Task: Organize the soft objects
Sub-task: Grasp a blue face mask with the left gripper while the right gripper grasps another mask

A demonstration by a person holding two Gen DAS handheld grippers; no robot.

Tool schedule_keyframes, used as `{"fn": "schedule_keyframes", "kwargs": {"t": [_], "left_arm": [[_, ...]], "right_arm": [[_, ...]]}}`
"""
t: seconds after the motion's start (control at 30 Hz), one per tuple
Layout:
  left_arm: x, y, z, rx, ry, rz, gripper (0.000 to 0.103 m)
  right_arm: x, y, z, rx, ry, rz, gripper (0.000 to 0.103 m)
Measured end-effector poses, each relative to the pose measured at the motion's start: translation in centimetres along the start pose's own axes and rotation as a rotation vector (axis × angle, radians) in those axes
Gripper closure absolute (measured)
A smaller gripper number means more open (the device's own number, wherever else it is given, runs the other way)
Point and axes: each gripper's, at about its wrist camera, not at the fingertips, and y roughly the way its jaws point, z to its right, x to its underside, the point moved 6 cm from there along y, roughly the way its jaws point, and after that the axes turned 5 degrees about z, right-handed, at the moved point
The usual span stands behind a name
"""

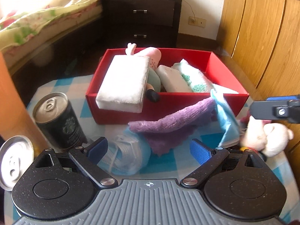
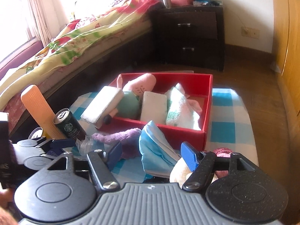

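Note:
A red box (image 1: pixel 168 106) (image 2: pixel 206 112) on a blue checked cloth holds a pink plush, two white sponges (image 1: pixel 123 82) (image 2: pixel 102 106) and a white-green towel (image 1: pixel 193 78) (image 2: pixel 178 108). The big sponge leans over the front-left rim. In front of the box lie a purple cloth (image 1: pixel 168 125) (image 2: pixel 120 136), a blue face mask pack (image 1: pixel 226 120) (image 2: pixel 155 150), a crumpled mask (image 1: pixel 125 157) and a white plush (image 1: pixel 262 136) (image 2: pixel 182 172). My left gripper (image 1: pixel 149 151) is open over the crumpled mask and purple cloth. My right gripper (image 2: pixel 151 154) is open around the blue mask pack.
A dark Starbucks can (image 1: pixel 58 118) (image 2: pixel 69 125) and a second can (image 1: pixel 13 161) stand at the left by an orange upright object (image 2: pixel 39 108). A bed (image 2: pixel 75 41), a dark nightstand (image 2: pixel 191 35) and a wooden wardrobe (image 1: pixel 262 33) surround the table.

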Motion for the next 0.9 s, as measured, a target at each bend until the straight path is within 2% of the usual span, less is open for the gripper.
{"fn": "schedule_keyframes", "kwargs": {"t": [0.07, 0.13, 0.2, 0.27, 0.37, 0.43, 0.53, 0.63, 0.9], "left_arm": [[0.4, 1.1, -0.2, -0.020, 0.006, -0.023, 0.016], [1.0, 2.0, -0.5, -0.030, -0.007, -0.050, 0.027], [1.3, 2.9, -0.8, -0.035, -0.029, -0.082, 0.034], [1.5, 3.3, -1.0, -0.036, -0.035, -0.090, 0.036], [1.4, 3.4, -1.1, -0.049, -0.042, -0.096, 0.044], [1.4, 3.3, -1.3, -0.044, -0.060, -0.104, 0.060], [1.6, 3.0, -1.6, -0.043, -0.084, -0.124, 0.071], [1.5, 2.7, -1.4, -0.012, -0.113, -0.141, 0.076], [1.0, 0.2, -1.0, 0.065, -0.168, -0.130, 0.080]], "right_arm": [[0.1, 0.1, 0.2, 0.000, 0.000, -0.006, 0.056], [0.2, 0.2, 0.4, 0.002, -0.005, -0.010, 0.056], [0.3, 0.3, 0.5, 0.009, -0.012, -0.010, 0.056], [0.3, 0.5, 0.7, 0.012, -0.013, -0.013, 0.056], [0.1, 0.7, 1.0, 0.017, -0.014, -0.013, 0.056], [0.0, 0.8, 1.1, 0.018, -0.012, -0.012, 0.056], [0.0, 1.0, 1.1, 0.017, -0.013, -0.020, 0.056], [0.3, 1.4, 1.5, 0.029, -0.010, -0.038, 0.056], [0.9, 2.7, 0.9, 0.008, -0.069, -0.063, 0.054]]}}
